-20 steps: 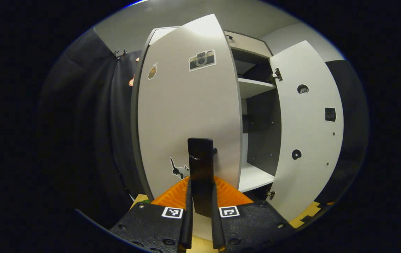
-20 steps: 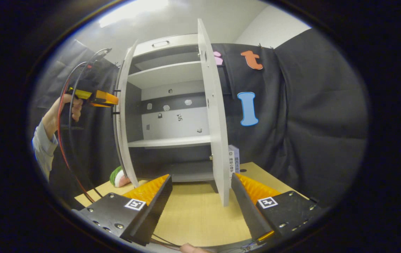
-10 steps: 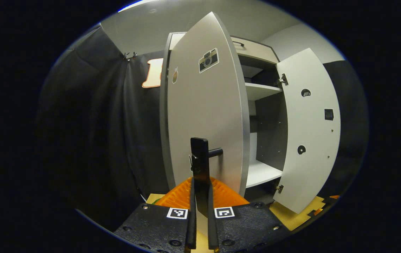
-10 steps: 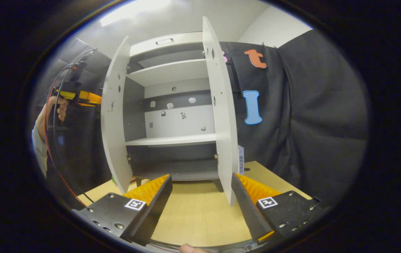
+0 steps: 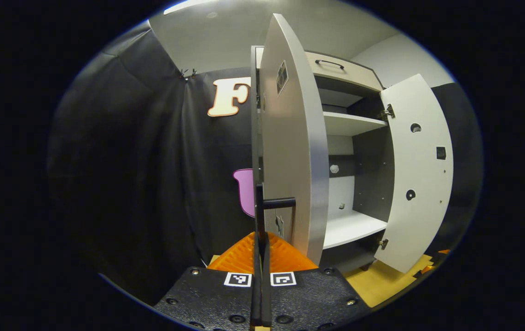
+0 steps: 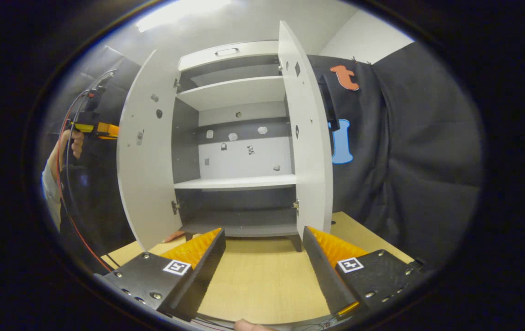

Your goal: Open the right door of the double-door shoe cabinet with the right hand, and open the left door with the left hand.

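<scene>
**Both doors swung wide, left handle in the grip**

While you have the left door (image 5: 290,151) this far round, look at the left gripper view first: your left gripper (image 5: 260,257) sits at the bottom centre, its fingers pressed together on the thin dark bar handle (image 5: 259,216), which stands edge-on just above them. The door itself runs up the middle of the frame as a smooth, matte pale panel, nearly edge-on. The right door (image 5: 421,174) hangs open at the right of the frame, flat and pale, with small dark holes and metal hinges. Between them you see the shoe cabinet (image 5: 349,124) with white shelves against dark inner walls. To finish well, I'd follow the hinge arc rather than pull straight, then ease your squeeze off before drawing back.

In the right gripper view, your right gripper (image 6: 262,262) at the bottom has its fingers spread apart, holding nothing, above the light wood-grain tabletop (image 6: 257,285). Both doors flank the open shelves at centre.
</scene>
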